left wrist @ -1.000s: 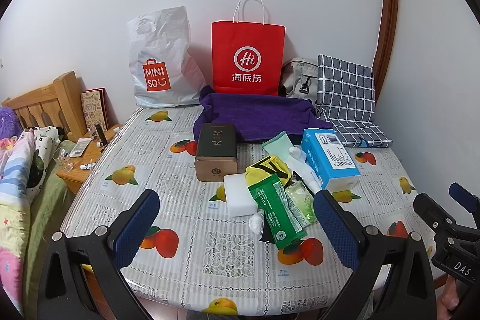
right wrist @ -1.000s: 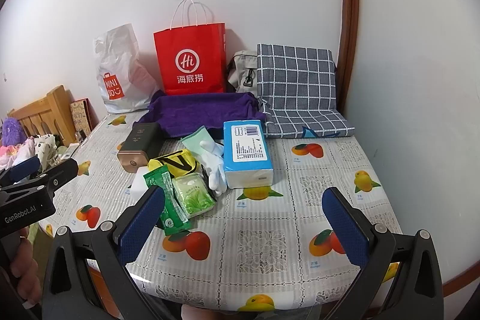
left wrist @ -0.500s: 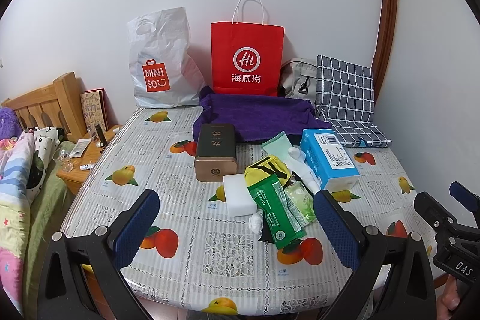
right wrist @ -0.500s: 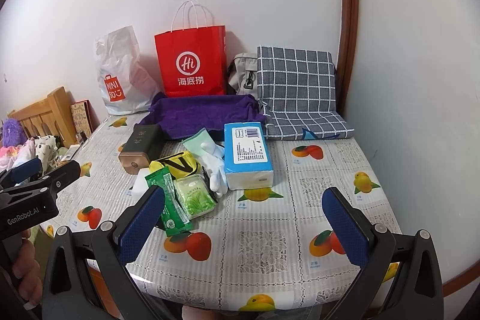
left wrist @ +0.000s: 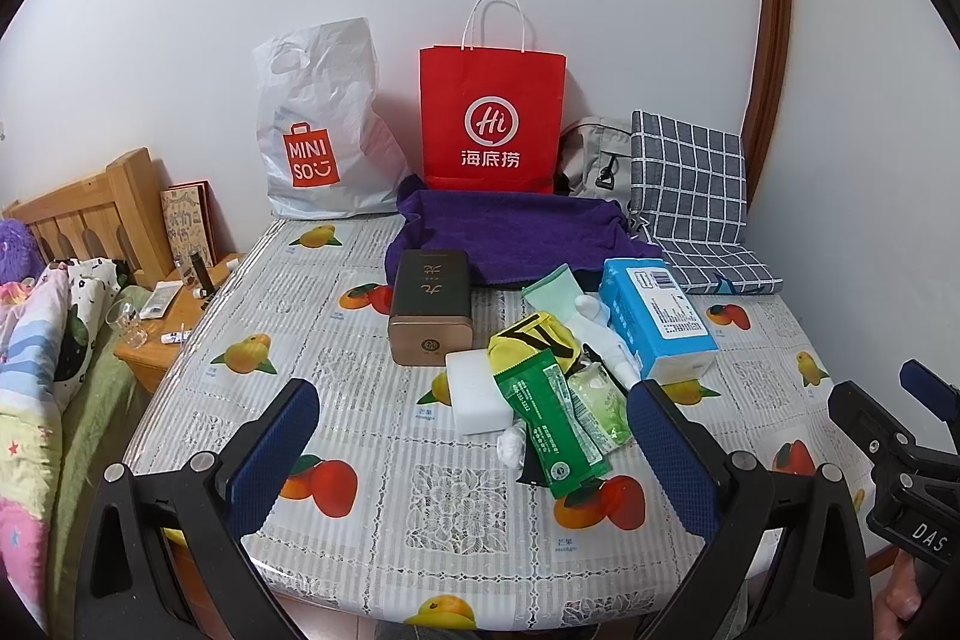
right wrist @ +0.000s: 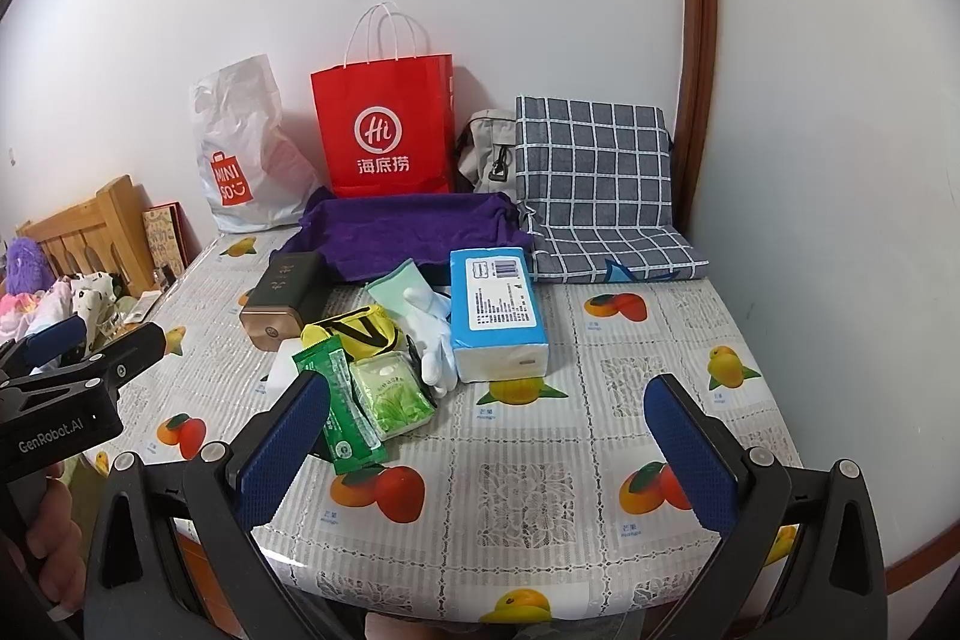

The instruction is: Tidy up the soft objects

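Nothing has moved in the last second: both tongs, left point(left wrist: 474, 451) and right point(right wrist: 486, 445), stay wide and empty at frame bottom; the soft pile point(left wrist: 552, 376) sits mid-desk point(left wrist: 288, 340), sorting unstarted.

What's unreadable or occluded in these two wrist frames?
- Red paper bag and white plastic bag: contents hidden by their walls, both views.
- White sponge block: mostly behind the dark green sachet, right view.
- Blue tissue pack: label print too small.
- Grey backpack: mostly behind the checked cushion.
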`<state>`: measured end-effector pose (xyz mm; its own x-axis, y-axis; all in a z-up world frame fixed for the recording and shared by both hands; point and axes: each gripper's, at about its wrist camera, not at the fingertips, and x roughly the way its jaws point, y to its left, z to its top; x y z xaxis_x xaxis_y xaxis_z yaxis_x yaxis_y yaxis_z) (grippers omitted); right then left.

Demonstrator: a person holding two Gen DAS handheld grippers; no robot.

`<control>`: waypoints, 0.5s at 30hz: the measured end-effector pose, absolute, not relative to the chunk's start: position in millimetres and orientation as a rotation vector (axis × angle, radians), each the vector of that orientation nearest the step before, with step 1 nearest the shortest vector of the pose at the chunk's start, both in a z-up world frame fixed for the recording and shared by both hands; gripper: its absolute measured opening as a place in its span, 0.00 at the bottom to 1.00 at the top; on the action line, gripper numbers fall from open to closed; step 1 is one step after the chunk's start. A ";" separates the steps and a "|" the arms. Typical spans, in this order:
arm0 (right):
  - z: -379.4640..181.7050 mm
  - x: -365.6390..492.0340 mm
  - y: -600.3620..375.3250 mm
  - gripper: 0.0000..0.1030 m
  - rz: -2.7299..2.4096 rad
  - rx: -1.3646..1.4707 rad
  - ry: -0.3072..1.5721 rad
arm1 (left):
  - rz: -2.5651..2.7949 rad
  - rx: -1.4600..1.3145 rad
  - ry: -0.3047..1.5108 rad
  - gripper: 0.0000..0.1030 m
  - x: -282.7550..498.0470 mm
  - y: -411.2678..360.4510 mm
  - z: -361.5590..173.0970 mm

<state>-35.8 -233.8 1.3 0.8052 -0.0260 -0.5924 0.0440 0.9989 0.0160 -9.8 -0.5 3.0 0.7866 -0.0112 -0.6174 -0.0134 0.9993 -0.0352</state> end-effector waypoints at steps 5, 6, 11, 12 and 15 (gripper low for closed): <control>2.3 -37.1 -233.6 1.00 -0.034 0.028 0.627 | 0.001 -0.035 0.665 1.00 -10.5 -0.6 3.3; 2.5 -37.8 -233.5 1.00 -0.033 0.028 0.625 | 0.001 -0.035 0.664 1.00 -9.9 -0.5 3.0; 1.4 -38.1 -231.6 1.00 -0.023 0.025 0.619 | 0.008 -0.022 0.668 1.00 -14.3 -3.5 7.7; 0.5 -37.2 -231.2 1.00 -0.020 0.025 0.620 | 0.010 -0.021 0.670 1.00 -14.6 -3.7 7.8; -4.4 -33.1 -231.4 1.00 -0.016 0.028 0.629 | 0.014 -0.024 0.686 1.00 -12.2 -1.5 5.4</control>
<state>-33.1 -231.4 -4.4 0.8085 -0.0066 -0.5884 0.0234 0.9995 0.0208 -12.2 -1.5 5.4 0.7739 0.0051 -0.6333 -0.0208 0.9996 -0.0175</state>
